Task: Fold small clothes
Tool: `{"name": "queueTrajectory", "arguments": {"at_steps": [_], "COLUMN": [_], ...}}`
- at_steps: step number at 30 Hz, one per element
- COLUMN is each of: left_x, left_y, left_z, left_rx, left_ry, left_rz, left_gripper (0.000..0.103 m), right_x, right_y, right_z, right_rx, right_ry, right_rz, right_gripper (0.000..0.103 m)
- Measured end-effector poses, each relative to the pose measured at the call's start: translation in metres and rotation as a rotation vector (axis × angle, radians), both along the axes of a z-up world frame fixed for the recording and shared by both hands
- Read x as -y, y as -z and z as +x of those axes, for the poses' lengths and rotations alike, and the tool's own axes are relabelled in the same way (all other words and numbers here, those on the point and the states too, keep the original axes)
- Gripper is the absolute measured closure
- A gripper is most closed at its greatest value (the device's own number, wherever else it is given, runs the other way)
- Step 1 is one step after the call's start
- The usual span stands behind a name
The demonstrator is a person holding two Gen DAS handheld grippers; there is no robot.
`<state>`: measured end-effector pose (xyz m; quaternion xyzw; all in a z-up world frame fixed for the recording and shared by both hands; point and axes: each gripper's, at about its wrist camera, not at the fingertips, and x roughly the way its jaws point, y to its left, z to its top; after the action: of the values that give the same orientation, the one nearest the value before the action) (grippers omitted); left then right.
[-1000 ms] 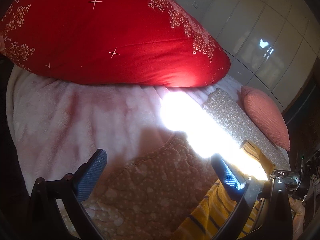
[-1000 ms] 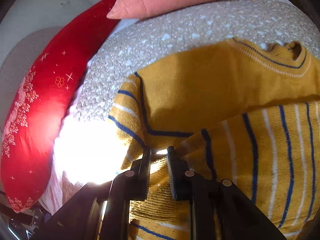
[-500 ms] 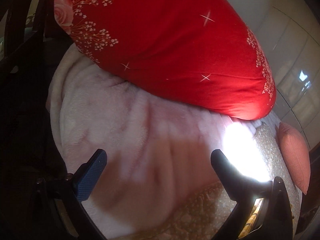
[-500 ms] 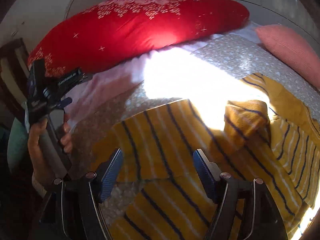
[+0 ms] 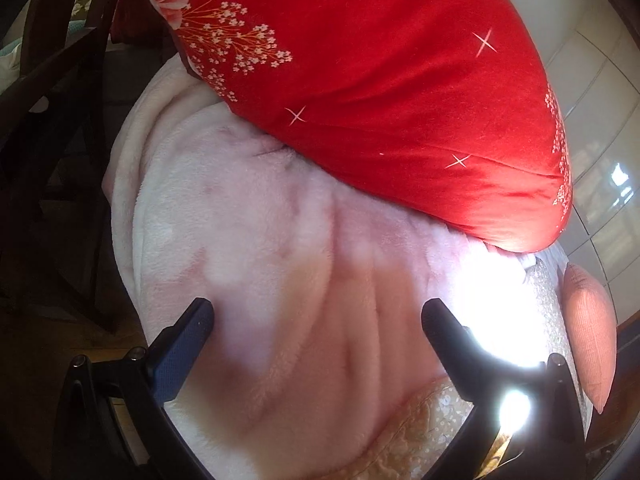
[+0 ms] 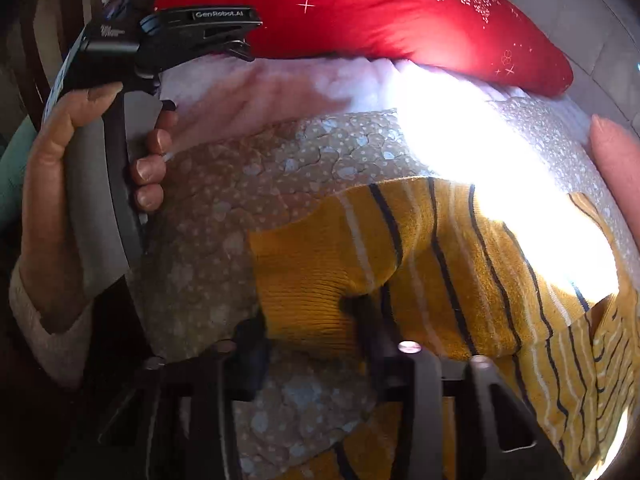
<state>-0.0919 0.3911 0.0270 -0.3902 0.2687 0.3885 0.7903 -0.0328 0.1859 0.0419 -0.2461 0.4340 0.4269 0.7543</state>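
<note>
Right wrist view shows my right gripper [image 6: 310, 320] apparently clenched on the mustard-yellow striped knit sweater's [image 6: 440, 264] ribbed hem for folding, while my left gripper [image 5: 316, 316] hangs released aside.

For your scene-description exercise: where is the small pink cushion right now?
The pink cushion lies at the right edge of both wrist views, on the speckled bedspread, just beyond the red pillow's end.

- Strong sunlight [image 6: 472, 152] falls in a bright band across the bed's speckled quilt [image 6: 240, 184].
- A red pillow [image 5: 380, 80] lies on a pale pink blanket [image 5: 248, 240].
- Glossy white cabinet doors [image 5: 600, 128] stand behind.
- Dark wooden chair [image 5: 52, 80] beside.
</note>
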Motion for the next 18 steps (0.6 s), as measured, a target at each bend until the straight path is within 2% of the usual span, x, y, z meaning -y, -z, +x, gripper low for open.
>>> {"name": "queueTrajectory", "arguments": {"at_steps": [2, 5, 8, 10, 13, 18], "left_x": [0.004, 0.015, 0.040, 0.063, 0.102, 0.154], "left_y": [-0.002, -0.005, -0.015, -0.023, -0.034, -0.043], "left_z": [0.004, 0.015, 0.031, 0.044, 0.060, 0.078], "left_rx": [0.001, 0.015, 0.043, 0.065, 0.081, 0.101], "left_ry": [0.011, 0.056, 0.164, 0.254, 0.395, 0.574], "left_rz": [0.009, 0.022, 0.067, 0.097, 0.166, 0.215], "left_gripper": [0.000, 0.000, 0.000, 0.000, 0.000, 0.000], "right_x": [0.010, 0.044, 0.108, 0.161, 0.236, 0.340], "right_y": [-0.023, -0.080, -0.139, -0.163, -0.172, -0.129], "right_z": [0.014, 0.053, 0.101, 0.128, 0.161, 0.191], "right_rx": [0.032, 0.052, 0.050, 0.039, 0.047, 0.071], "right_ry": [0.053, 0.195, 0.391, 0.541, 0.753, 1.071], "right_rz": [0.055, 0.206, 0.385, 0.467, 0.478, 0.339], "right_gripper": [0.092, 0.092, 0.092, 0.092, 0.092, 0.092]}}
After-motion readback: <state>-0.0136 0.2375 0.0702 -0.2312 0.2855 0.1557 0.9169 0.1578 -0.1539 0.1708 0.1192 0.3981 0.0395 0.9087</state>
